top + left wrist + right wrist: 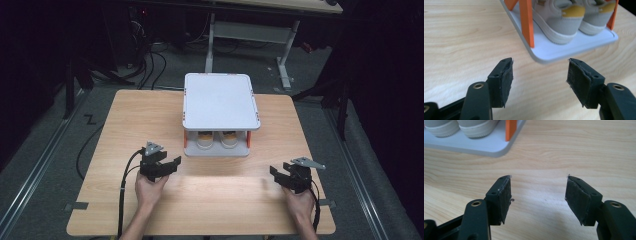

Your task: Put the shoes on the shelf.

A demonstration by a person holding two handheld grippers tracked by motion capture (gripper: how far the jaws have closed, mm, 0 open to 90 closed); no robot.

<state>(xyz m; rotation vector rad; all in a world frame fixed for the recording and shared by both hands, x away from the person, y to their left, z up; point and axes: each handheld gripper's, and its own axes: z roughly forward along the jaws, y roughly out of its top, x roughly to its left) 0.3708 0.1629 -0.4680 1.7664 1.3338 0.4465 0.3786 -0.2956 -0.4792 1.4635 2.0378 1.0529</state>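
A white two-tier rack (220, 102) with orange posts (526, 22) stands at the middle of the wooden table (210, 200). On its lower shelf (564, 50) sits a pair of grey and white shoes (217, 139) with yellow heel tabs, heels toward me. My left gripper (169, 164) hovers just off the rack's front left corner, open, nothing between its pads (507, 80). My right gripper (279, 172) is open too, low over bare wood at the front right. The rack's corner (486, 146) and the shoe soles (477, 127) lie up and to the left in the right gripper view.
A cable (122, 195) trails from the left gripper along the forearm toward the table's near edge. Strips of grey tape (76, 205) mark the front corners. Behind the table are a desk frame (247, 35) and floor cables (150, 65).
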